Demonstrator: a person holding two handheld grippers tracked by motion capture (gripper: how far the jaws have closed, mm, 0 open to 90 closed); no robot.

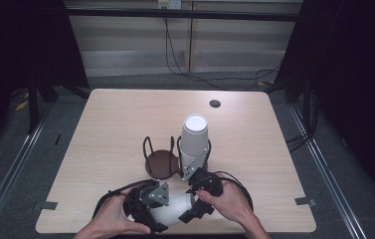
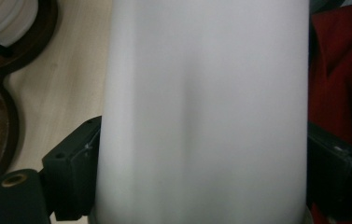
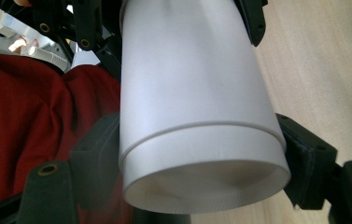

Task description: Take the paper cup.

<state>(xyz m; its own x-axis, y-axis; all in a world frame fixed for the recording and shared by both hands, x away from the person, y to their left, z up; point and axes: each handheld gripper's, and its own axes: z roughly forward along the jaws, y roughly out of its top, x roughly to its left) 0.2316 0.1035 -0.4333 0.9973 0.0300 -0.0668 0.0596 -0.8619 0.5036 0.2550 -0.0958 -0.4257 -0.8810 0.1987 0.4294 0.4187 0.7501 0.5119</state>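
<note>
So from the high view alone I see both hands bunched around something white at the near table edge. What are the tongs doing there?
Observer: In the right gripper view, the right tongs clasp a white cup from both sides, near its end.
Operator: And the left ones?
Observer: In the left gripper view, the left tongs sit against the same cup's two sides.
Operator: One cup or more?
Observer: A stepped line rings it near the end, so perhaps two are nested. I cannot be sure.
</note>
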